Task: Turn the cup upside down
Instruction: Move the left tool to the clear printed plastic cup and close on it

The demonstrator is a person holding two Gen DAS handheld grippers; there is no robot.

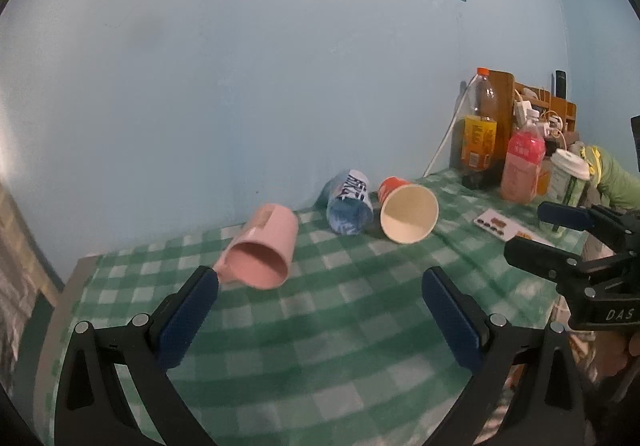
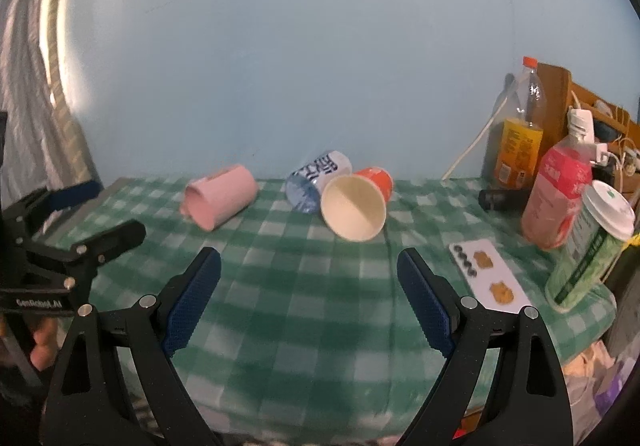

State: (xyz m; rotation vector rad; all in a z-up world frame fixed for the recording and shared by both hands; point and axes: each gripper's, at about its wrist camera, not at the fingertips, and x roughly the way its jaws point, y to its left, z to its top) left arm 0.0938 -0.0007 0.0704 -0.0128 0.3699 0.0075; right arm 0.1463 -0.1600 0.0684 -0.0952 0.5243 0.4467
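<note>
Cups lie sideways ahead of both wide-open, empty grippers: pink cup (image 1: 262, 248) just beyond the left gripper (image 1: 320, 278); orange cup (image 2: 356, 204) ahead of the right gripper (image 2: 309, 264); a nudge could roll either off the bench (image 2: 300, 310).

Three cups lie tipped on their sides on a green-and-white checked tablecloth (image 2: 304, 310). A pink plastic mug (image 1: 260, 252) rests at left, mouth toward the camera. A blue-and-white printed cup (image 1: 349, 206), possibly paper, lies touching or just beside an orange paper cup with cream interior (image 1: 406, 212), both mouths facing forward.
</note>
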